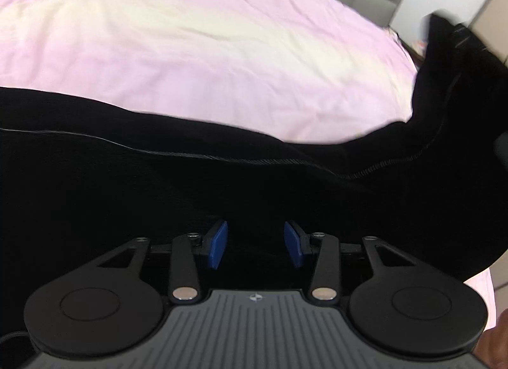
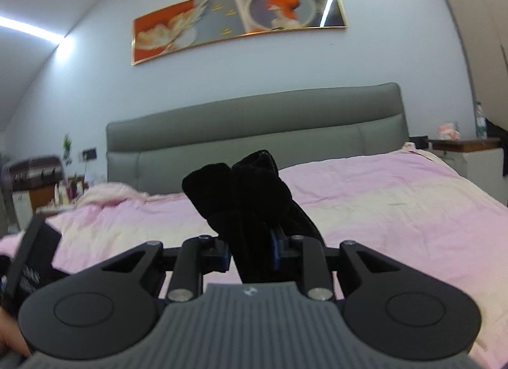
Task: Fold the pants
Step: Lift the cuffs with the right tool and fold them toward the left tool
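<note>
black pants point(image 1: 222, 185) lie across a pink bed point(image 1: 190, 51). right gripper point(image 2: 252, 251) clamps a raised bunch of them; left gripper point(image 1: 255, 243) hovers half-open above the fabric.

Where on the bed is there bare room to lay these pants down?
The pink sheet is bare between the black pants and the gray headboard. The near edge is crowded: pants cover it, and the right gripper pinches a bunch.

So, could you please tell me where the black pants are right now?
The black pants lie across the pink bedsheet ahead of the left gripper; one end is raised on the right, pinched in the right gripper.
</note>
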